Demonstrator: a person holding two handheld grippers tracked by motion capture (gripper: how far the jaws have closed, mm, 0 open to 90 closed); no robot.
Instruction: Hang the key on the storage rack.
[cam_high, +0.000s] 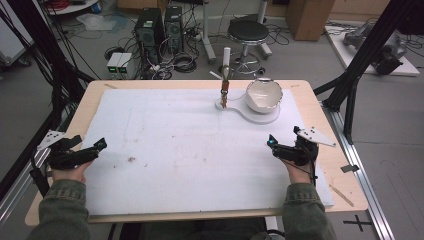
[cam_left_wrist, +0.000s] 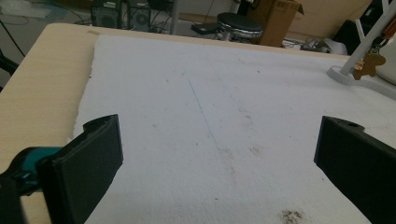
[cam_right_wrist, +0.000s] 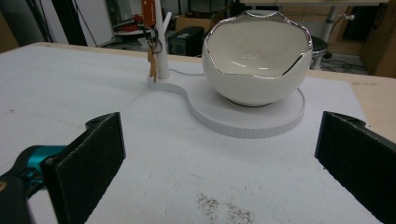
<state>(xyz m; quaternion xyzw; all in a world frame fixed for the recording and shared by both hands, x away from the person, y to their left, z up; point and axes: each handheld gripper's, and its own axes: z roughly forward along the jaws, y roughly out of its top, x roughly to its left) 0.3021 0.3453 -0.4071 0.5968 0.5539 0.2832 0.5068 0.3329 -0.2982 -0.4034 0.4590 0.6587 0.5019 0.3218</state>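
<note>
High view: a wooden surface (cam_high: 320, 112) covered by a white foam sheet (cam_high: 190, 150); near the far edge, towards the far right corner, a white stand (cam_high: 250, 111) carrying an egg-shaped white bowl (cam_high: 263, 95) and an upright peg with keys (cam_high: 224, 92) hanging from it. The left gripper (cam_high: 92, 150) rests by the left edge and the right gripper (cam_high: 280, 148) by the right edge, each in a hand and well apart from the stand. Left gripper view: its fingers (cam_left_wrist: 93, 158) are spread wide with nothing between them, over bare sheet; the stand's base and a brown key fob (cam_left_wrist: 369, 65) sit at the far right. Right gripper view: its fingers (cam_right_wrist: 88, 158) are likewise spread wide and empty, aimed at the bowl (cam_right_wrist: 257, 56), which appears empty; the keys (cam_right_wrist: 152, 56) hang on the peg to the bowl's left, untouched. Status: judged at the outset, nothing yet grasped or moved. Remaining: the approach to the stand and any handling of keys or bowl, probably by the right gripper, which faces them.
</note>
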